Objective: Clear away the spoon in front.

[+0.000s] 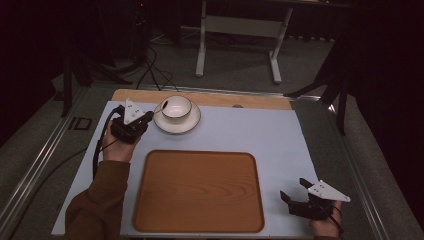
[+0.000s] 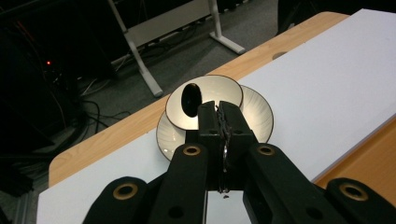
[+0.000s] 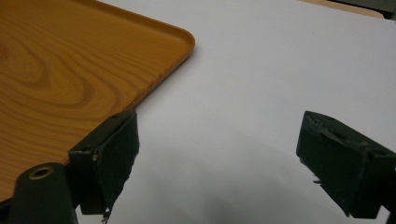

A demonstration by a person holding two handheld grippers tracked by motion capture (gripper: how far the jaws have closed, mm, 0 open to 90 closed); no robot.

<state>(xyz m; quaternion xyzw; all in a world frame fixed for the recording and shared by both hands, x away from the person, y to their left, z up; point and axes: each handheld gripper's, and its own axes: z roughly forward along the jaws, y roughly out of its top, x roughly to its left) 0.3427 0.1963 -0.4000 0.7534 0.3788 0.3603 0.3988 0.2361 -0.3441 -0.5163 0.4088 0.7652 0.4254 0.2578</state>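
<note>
Left gripper [image 2: 223,116] fingers [image 2: 209,122] are clamping a spoon [image 2: 191,100] over the cup [image 2: 205,100]; right gripper [image 3: 219,158] is gaping idle; tilting risks clinking the saucer [image 2: 257,114].

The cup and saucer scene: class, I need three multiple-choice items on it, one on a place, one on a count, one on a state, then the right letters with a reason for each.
1. Where does the saucer stand?
A. on the wooden tray
B. on the white mat beyond the tray
C. on the floor

2. How many cups sit on the saucer?
A. one
B. two
C. three

3. How do the jaws of the right gripper stand?
A. shut on a spoon
B. shut on the tray's rim
C. wide apart with nothing between them

Answers: 1 B, since the saucer rests on the white mat past the far edge of the wooden tray. 2 A, since a single cup stands on it. 3 C, since the right gripper view shows bare mat between the two jaws.
</note>
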